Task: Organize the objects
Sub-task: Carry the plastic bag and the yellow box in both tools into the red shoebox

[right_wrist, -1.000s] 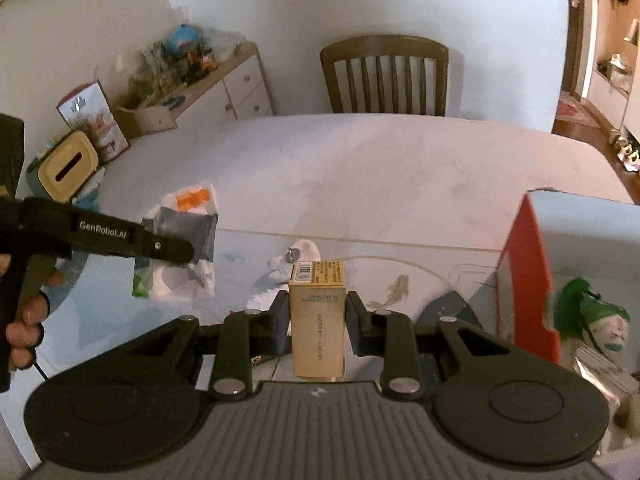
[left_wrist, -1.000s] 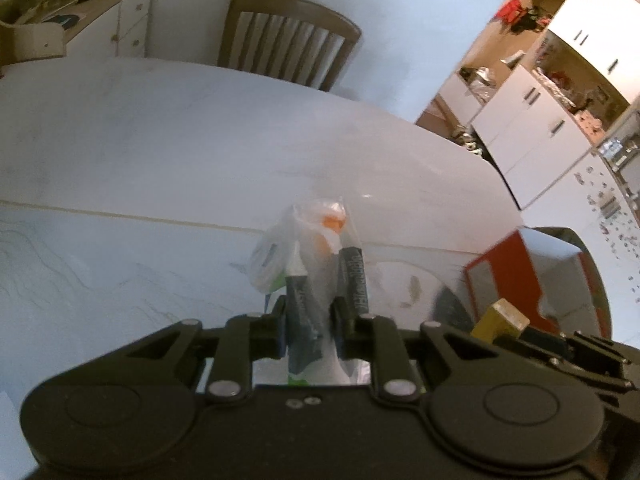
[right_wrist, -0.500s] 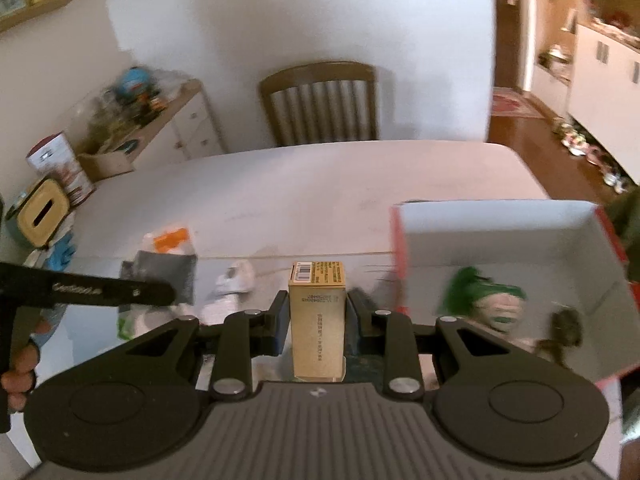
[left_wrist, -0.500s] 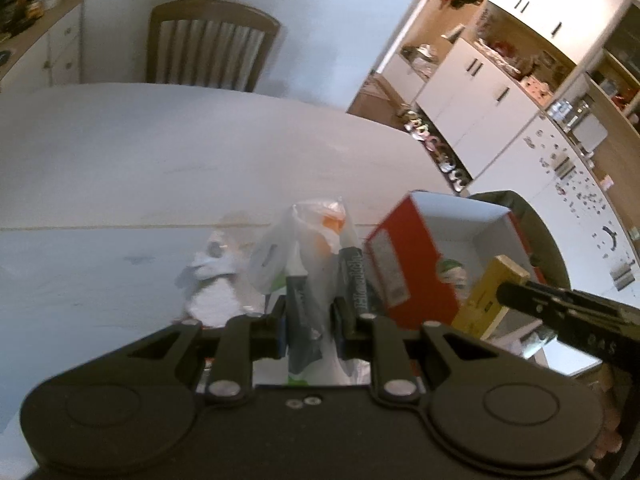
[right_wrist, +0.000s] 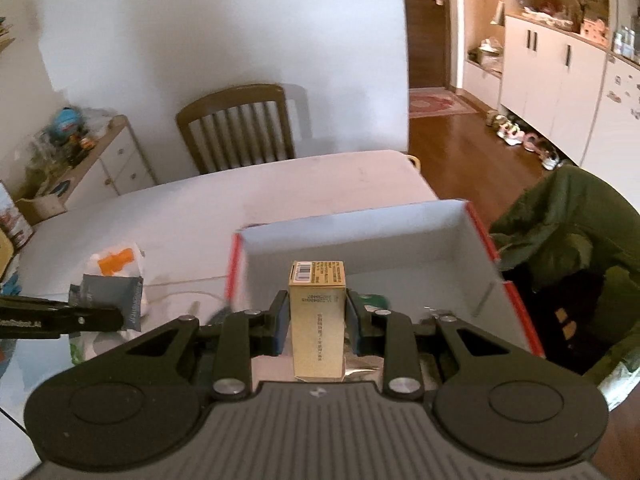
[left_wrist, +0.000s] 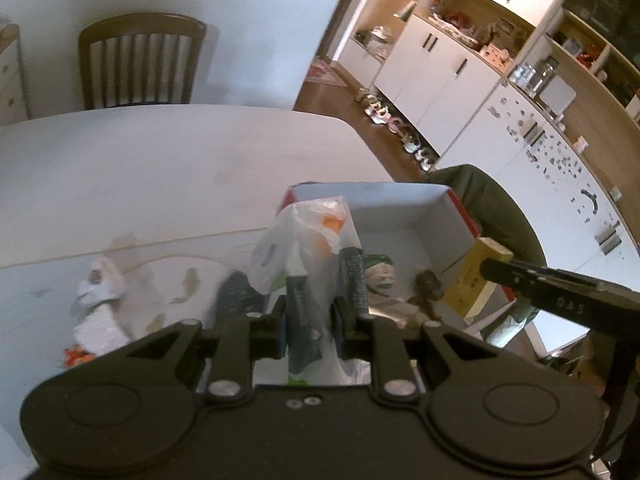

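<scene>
On the white worktop (left_wrist: pixel 160 168), the open red-sided box (right_wrist: pixel 472 248) awaits two deliveries: the right gripper (right_wrist: pixel 316 316), fingers clamped on a yellow carton (right_wrist: pixel 318 320), and the left gripper (left_wrist: pixel 308 312), grasping a plastic bag (left_wrist: pixel 304 248), both poised to lower and release inside.

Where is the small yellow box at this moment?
The small yellow box is clamped in the right gripper, centre of the right wrist view, held over the open red-sided box near the table's right end.
</scene>
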